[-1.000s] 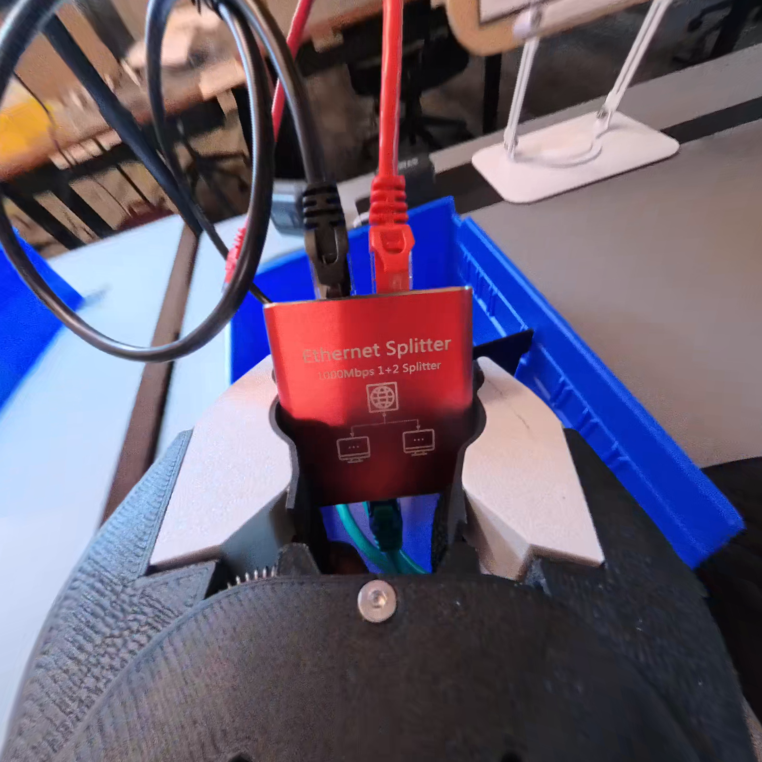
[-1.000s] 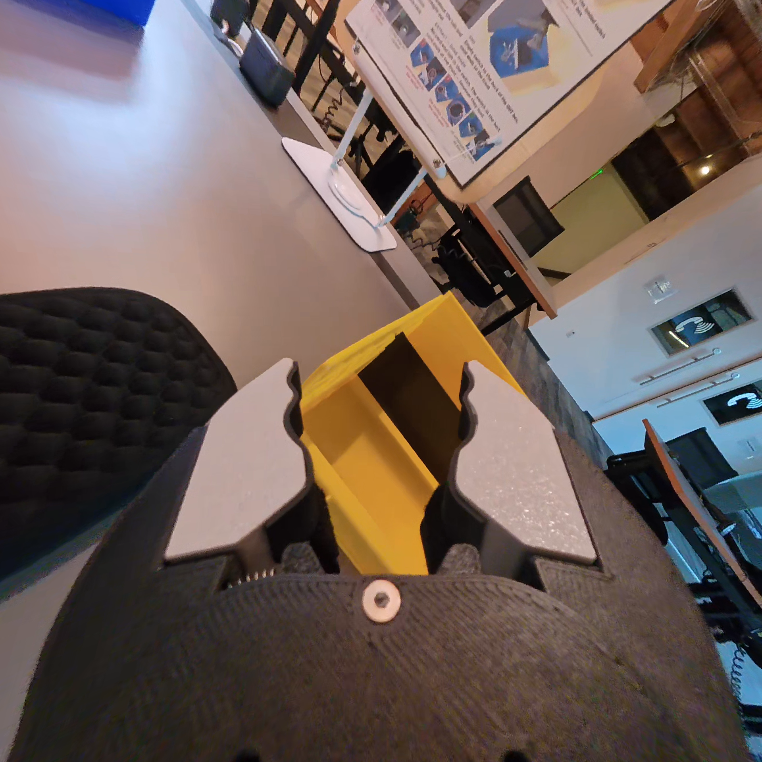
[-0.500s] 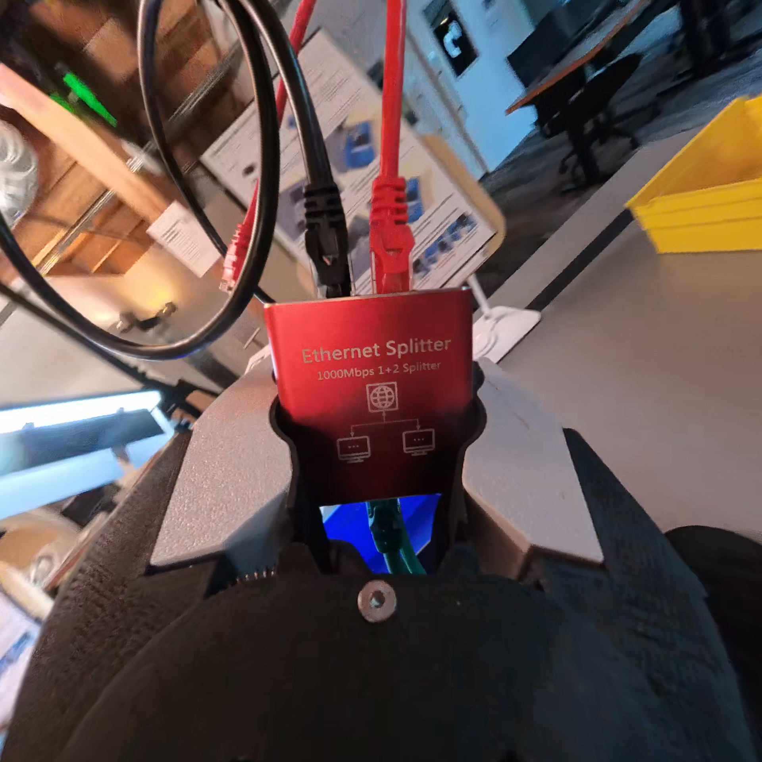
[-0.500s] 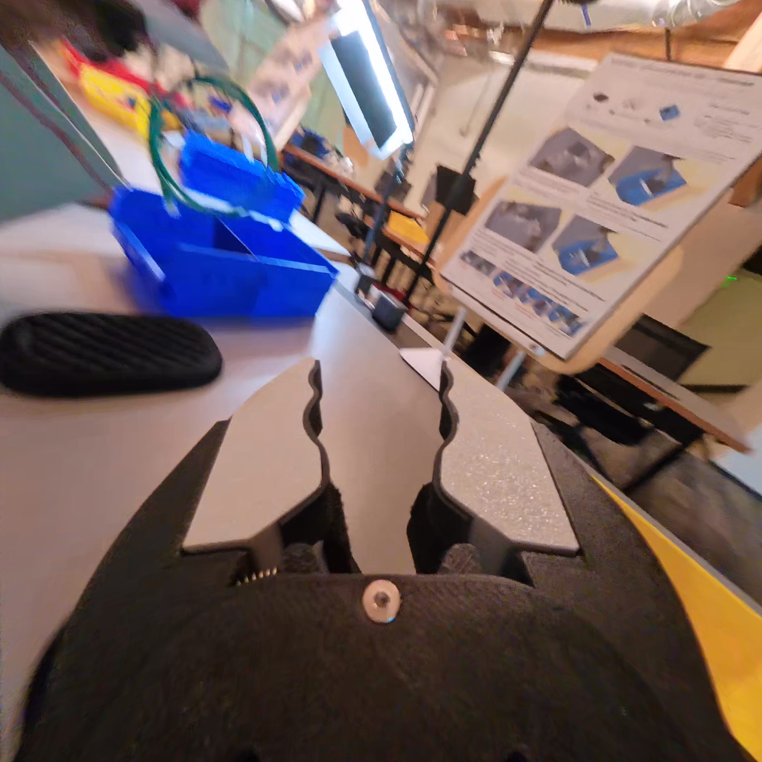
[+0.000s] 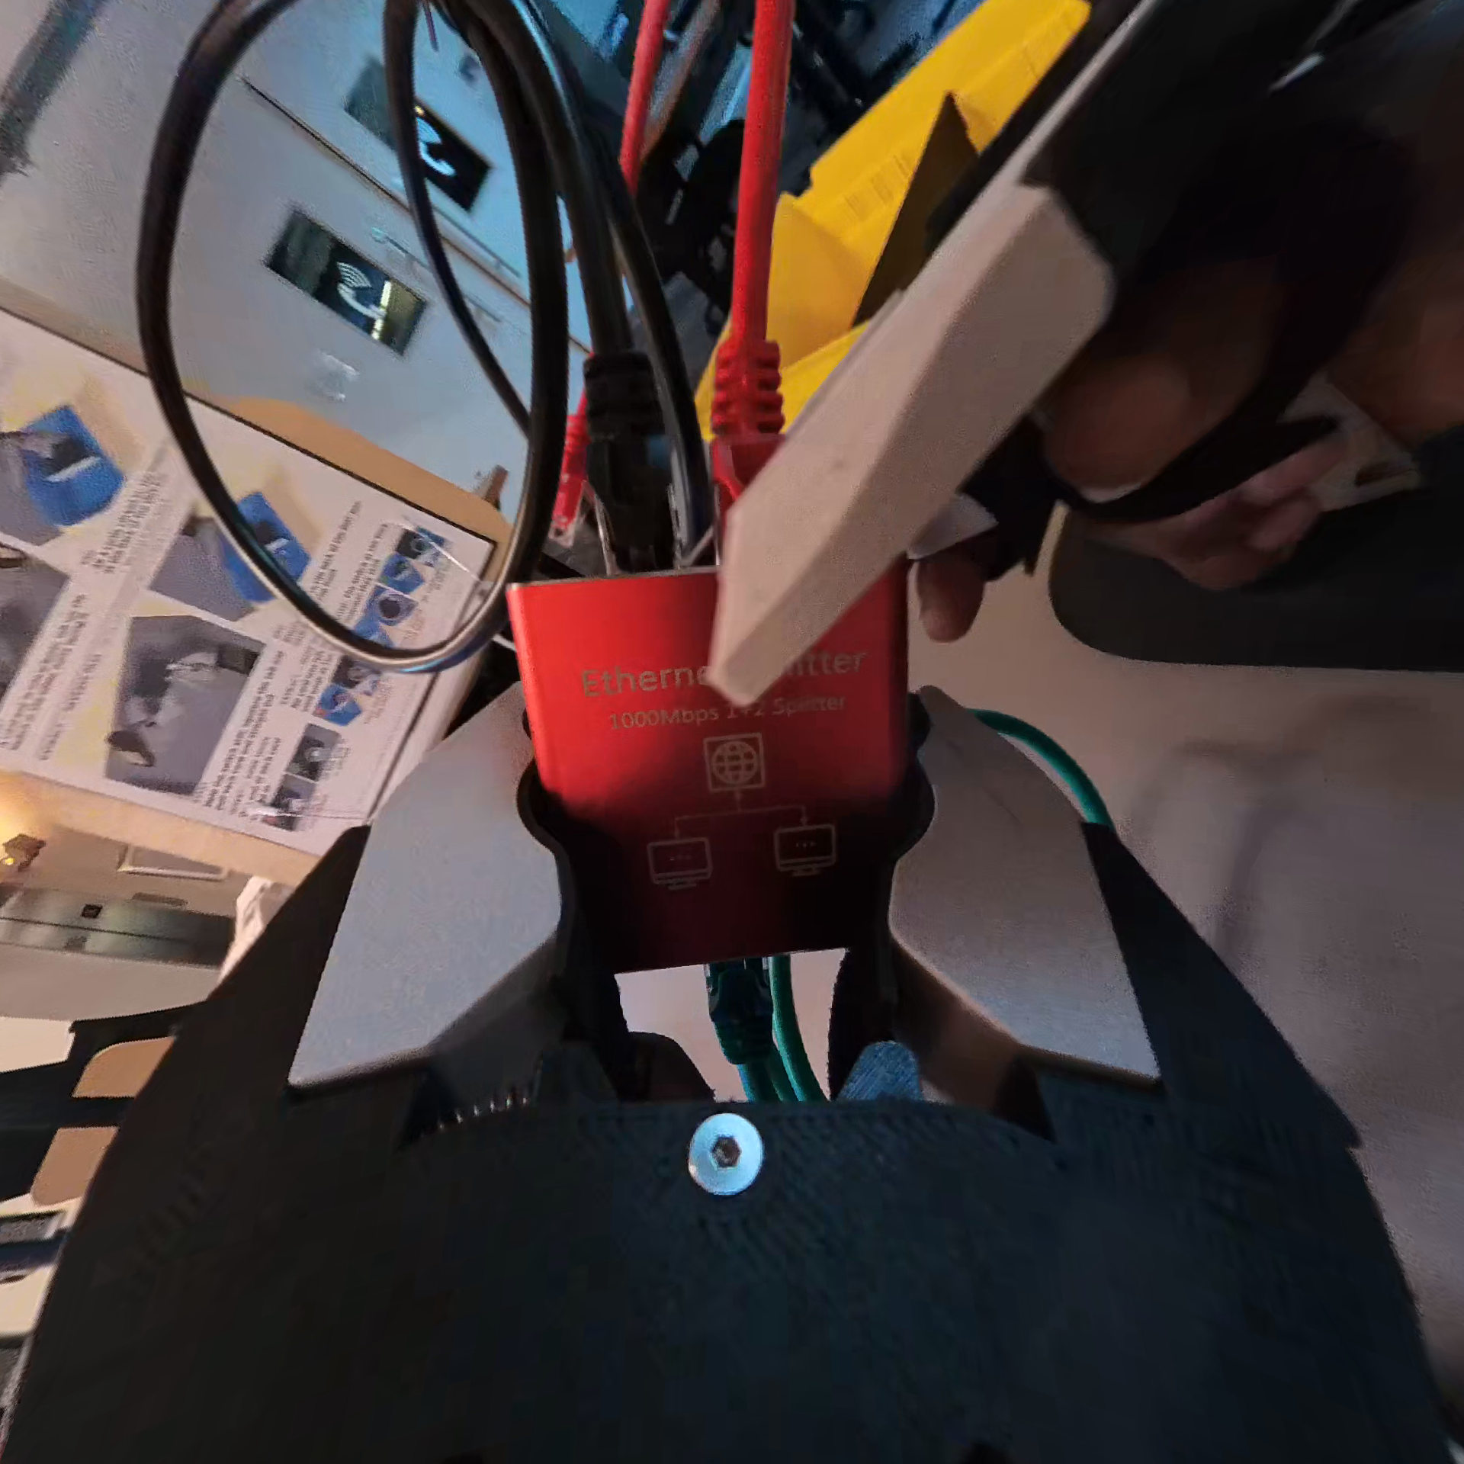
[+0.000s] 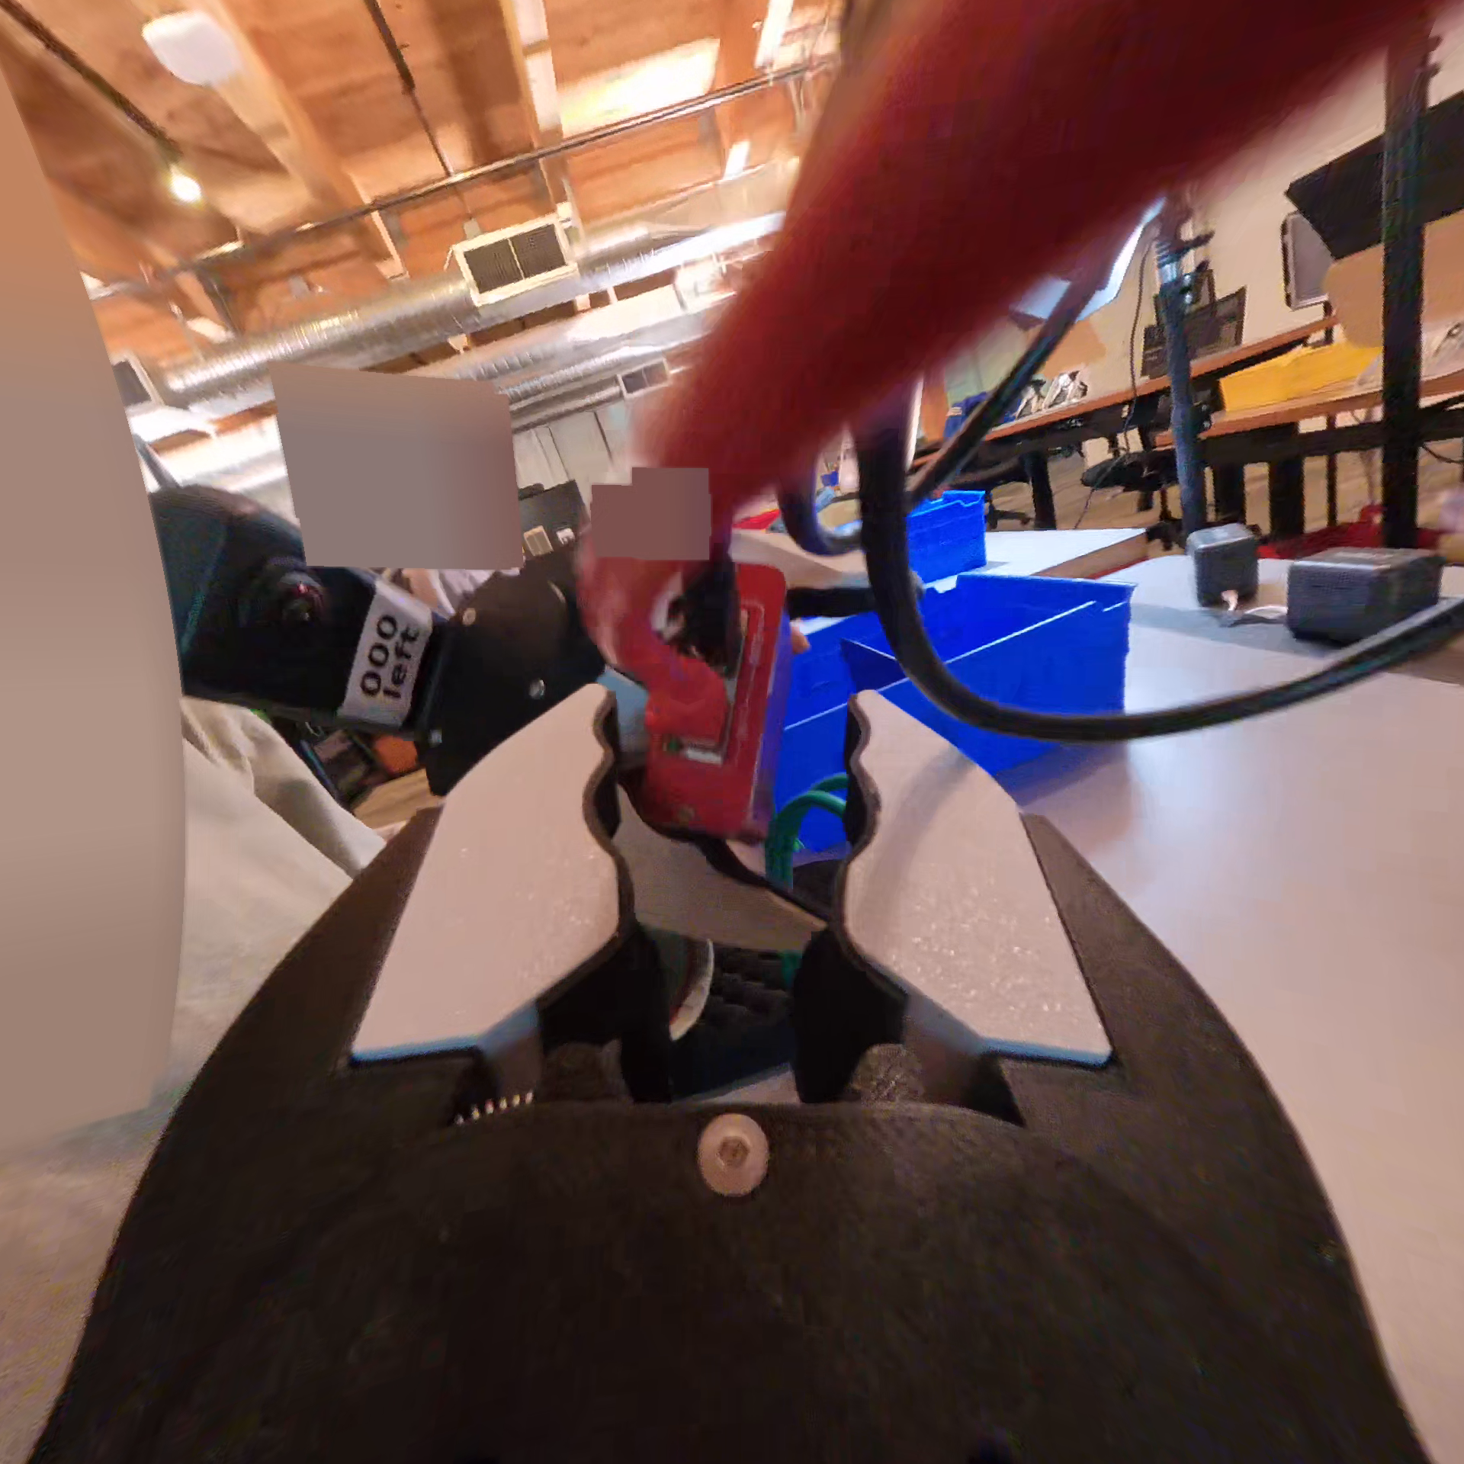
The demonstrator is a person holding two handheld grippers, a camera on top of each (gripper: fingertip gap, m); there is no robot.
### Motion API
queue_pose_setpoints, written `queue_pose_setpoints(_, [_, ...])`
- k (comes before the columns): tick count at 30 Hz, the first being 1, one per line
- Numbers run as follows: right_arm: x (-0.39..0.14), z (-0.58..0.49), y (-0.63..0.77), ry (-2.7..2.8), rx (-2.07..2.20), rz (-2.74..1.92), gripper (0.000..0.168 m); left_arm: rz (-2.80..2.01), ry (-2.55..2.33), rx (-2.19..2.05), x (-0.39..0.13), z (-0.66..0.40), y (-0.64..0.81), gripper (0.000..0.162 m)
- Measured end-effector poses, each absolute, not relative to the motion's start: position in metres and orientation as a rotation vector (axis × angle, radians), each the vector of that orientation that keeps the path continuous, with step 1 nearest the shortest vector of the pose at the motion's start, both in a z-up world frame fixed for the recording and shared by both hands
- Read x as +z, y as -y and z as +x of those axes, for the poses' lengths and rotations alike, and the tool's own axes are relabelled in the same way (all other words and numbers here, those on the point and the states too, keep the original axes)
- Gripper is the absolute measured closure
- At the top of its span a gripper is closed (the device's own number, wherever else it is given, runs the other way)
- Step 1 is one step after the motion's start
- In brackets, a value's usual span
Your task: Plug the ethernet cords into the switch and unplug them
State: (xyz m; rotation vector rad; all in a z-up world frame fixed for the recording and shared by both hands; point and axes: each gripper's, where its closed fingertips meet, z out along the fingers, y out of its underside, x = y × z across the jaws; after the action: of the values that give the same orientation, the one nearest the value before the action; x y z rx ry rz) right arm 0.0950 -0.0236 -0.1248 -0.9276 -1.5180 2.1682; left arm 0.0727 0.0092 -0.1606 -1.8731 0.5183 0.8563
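A yellow bin (image 5: 895, 182) stood behind the cords in the left wrist view, and an instruction board (image 5: 198, 602) on a stand filled the left side. In the right wrist view a blue bin (image 6: 990, 657) sat on the grey bench (image 6: 1228, 832) beyond the switch, with two small grey boxes (image 6: 1347, 594) farther back to the right. A loop of the black cord (image 6: 1030, 713) swept across the space in front of the blue bin, and a blurred red cord (image 6: 911, 238) hung close to the lens, covering much of the upper right. The left gripper (image 5: 725, 792) was clamped on the red switch (image 5: 705, 760), its jaws pressed against the switch's two sides and holding it above the bench. In the left wrist view the black cord (image 5: 626, 444) and the red cord (image 5: 749, 380) were plugged side by side into the far end of the switch, while a green cord (image 5: 745, 1022) left its near end. The right gripper (image 6: 725, 760) had its jaws apart with nothing between them, and the switch (image 6: 705, 713) lay just ahead of its tips. From the left wrist view one flat finger (image 5: 887, 475) of the right gripper crossed in front of the red plug and overlapped the upper right of the switch's face; whether it touched could not be told.
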Motion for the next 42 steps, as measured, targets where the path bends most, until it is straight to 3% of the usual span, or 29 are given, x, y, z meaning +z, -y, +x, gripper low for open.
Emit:
queue_pose_setpoints(2, [-0.13, 0.094, 0.021, 1.516, 2.184, -0.927, 0.137, -1.909, -0.541, 0.827, -0.174, 0.074, -0.013, 0.078])
queue_pose_setpoints(6, [-0.147, 0.087, 0.013, 1.497, 2.125, -0.944, 0.137, -1.975, -0.505, 0.828, -0.188, 0.063, -0.015, 0.077])
queue_pose_setpoints(9, [-0.146, 0.081, -0.005, 1.301, 2.195, -0.971, 0.141, -1.877, -0.304, 0.803, -0.17, 0.051, -0.008, 0.061])
queue_pose_setpoints(10, [-0.144, 0.08, -0.014, 1.236, 2.197, -0.977, 0.141, -1.827, -0.213, 0.728, -0.164, 0.051, -0.003, 0.063])
queue_pose_setpoints(15, [-0.129, 0.08, -0.043, 1.002, 2.253, -0.957, 0.142, -1.452, 0.201, -0.221, -0.148, 0.097, 0.013, 0.085])
queue_pose_setpoints(19, [-0.118, 0.081, -0.033, 0.944, 2.425, -0.931, 0.142, -1.263, 0.389, -0.704, -0.158, 0.101, 0.003, 0.08])
queue_pose_setpoints(22, [-0.119, 0.08, -0.011, 0.967, 2.551, -0.942, 0.142, -1.116, 0.412, -0.772, -0.142, 0.09, 0.0, 0.088])
queue_pose_setpoints(24, [-0.122, 0.079, 0.004, 1.005, 2.601, -0.951, 0.141, -1.086, 0.414, -0.75, -0.139, 0.082, -0.001, 0.107])
queue_pose_setpoints(28, [-0.132, 0.073, 0.014, 1.131, 2.571, -0.996, 0.14, -1.061, 0.383, -0.75, -0.141, 0.08, 0.01, 0.125])
queue_pose_setpoints(30, [-0.135, 0.075, 0.013, 1.224, 2.527, -0.991, 0.131, -1.046, 0.417, -0.765, -0.145, 0.072, 0.017, 0.133])
queue_pose_setpoints(33, [-0.142, 0.08, 0.007, 1.304, 2.474, -1.039, 0.127, -1.042, 0.436, -0.793, -0.149, 0.061, 0.024, 0.135])
queue_pose_setpoints(38, [-0.158, 0.08, 0.012, 1.394, 2.406, -1.114, 0.15, -1.083, 0.38, -0.75, -0.15, 0.063, 0.025, 0.132])
queue_pose_setpoints(42, [-0.157, 0.081, 0.012, 1.397, 2.422, -1.091, 0.151, -1.127, 0.32, -0.682, -0.149, 0.067, 0.026, 0.135])
